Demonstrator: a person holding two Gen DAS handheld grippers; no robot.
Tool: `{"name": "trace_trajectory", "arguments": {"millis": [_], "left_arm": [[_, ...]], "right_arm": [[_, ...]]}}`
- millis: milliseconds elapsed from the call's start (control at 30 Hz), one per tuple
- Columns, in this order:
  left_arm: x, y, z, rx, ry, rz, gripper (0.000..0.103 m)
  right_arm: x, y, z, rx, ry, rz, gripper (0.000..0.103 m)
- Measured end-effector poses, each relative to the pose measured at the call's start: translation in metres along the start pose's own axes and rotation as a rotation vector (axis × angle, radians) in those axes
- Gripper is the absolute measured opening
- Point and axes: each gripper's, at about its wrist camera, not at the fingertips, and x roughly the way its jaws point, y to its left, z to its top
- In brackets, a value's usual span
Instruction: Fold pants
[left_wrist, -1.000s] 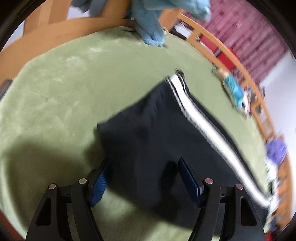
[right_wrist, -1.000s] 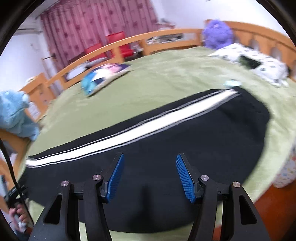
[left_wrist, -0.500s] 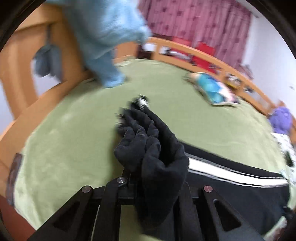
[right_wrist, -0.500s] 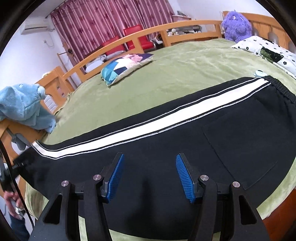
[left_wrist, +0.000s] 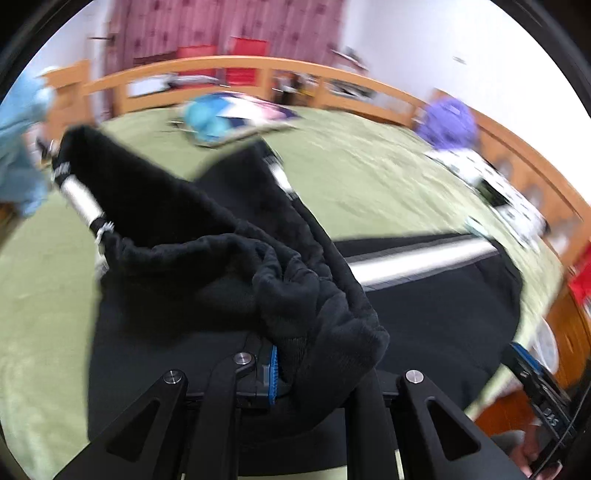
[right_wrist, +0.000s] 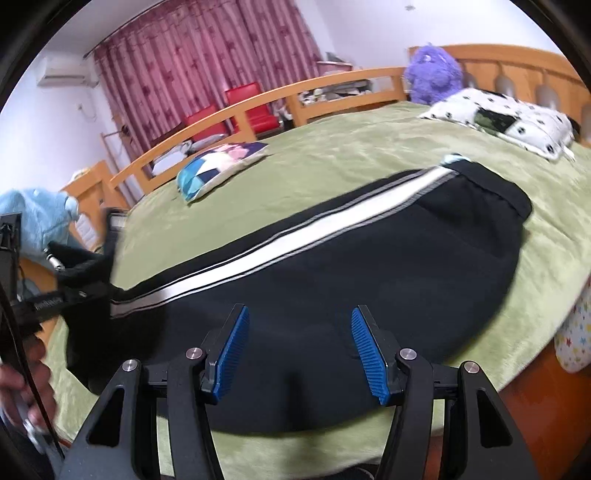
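Black pants (right_wrist: 332, 266) with a white side stripe lie flat across the green bedspread (right_wrist: 351, 162), waistband at the right. My left gripper (left_wrist: 291, 373) is shut on the bunched end of the leg, which it holds up in the air over the rest of the pants (left_wrist: 424, 302); the fabric hides one pad. From the right wrist view, that gripper (right_wrist: 74, 291) is at the far left with the cuff rising from it. My right gripper (right_wrist: 299, 347) hovers open above the pants near the bed's front edge, nothing between its fingers.
A patterned cushion (right_wrist: 221, 166) lies behind the pants, and a spotted pillow (right_wrist: 498, 118) and a purple plush toy (right_wrist: 432, 74) at the back right. A light blue garment (right_wrist: 33, 218) hangs on the wooden bed rail (right_wrist: 258, 103). The bed drops off at the front right.
My left gripper shut on the leg end, lifted it off the bedspread and swung it over towards the waistband, rolling as it went. The right gripper stayed open and barely shifted.
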Motion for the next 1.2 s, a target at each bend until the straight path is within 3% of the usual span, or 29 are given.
{"name": "trace_trajectory", "arguments": {"millis": [100, 200, 333, 367, 433, 767, 900, 967, 1000, 1067, 1100, 1167, 1200], "left_arm": [[0.018, -0.032, -0.007, 0.016, 0.106, -0.088, 0.016], [0.030, -0.035, -0.014, -0.003, 0.204, -0.071, 0.020], [0.007, -0.011, -0.023, -0.053, 0.189, -0.144, 0.045], [0.002, -0.004, -0.025, -0.066, 0.174, -0.145, 0.056], [-0.014, 0.018, -0.027, -0.096, 0.128, -0.136, 0.067], [-0.044, 0.116, -0.048, -0.194, 0.053, 0.074, 0.068], [-0.054, 0.142, -0.065, -0.201, 0.013, 0.119, 0.068], [-0.054, 0.151, -0.071, -0.216, 0.007, 0.112, 0.068], [-0.054, 0.155, -0.074, -0.225, 0.010, 0.105, 0.068], [-0.055, 0.163, -0.078, -0.240, 0.025, 0.079, 0.068], [-0.057, 0.165, -0.080, -0.241, 0.023, 0.066, 0.068], [-0.063, 0.168, -0.083, -0.245, -0.001, 0.048, 0.068], [-0.064, 0.170, -0.084, -0.247, -0.009, 0.037, 0.068]], "right_arm": [[-0.003, -0.018, 0.002, 0.051, -0.002, 0.007, 0.058], [-0.002, -0.031, 0.002, 0.096, 0.008, 0.026, 0.058], [0.004, -0.032, 0.001, 0.102, 0.034, 0.036, 0.058], [0.007, -0.029, 0.000, 0.094, 0.040, 0.038, 0.058], [0.011, -0.024, 0.000, 0.080, 0.050, 0.047, 0.058], [0.047, 0.055, -0.006, 0.001, 0.146, 0.208, 0.059], [0.068, 0.094, -0.011, -0.086, 0.151, 0.155, 0.058], [0.080, 0.109, -0.014, -0.134, 0.166, 0.131, 0.038], [0.090, 0.121, -0.020, -0.185, 0.191, 0.111, 0.012], [0.092, 0.130, -0.024, -0.256, 0.197, 0.085, 0.011], [0.078, 0.124, -0.021, -0.234, 0.149, 0.125, 0.011], [0.048, 0.084, -0.006, -0.013, 0.095, 0.327, 0.010], [0.041, 0.072, -0.006, 0.034, 0.102, 0.343, 0.010]]}}
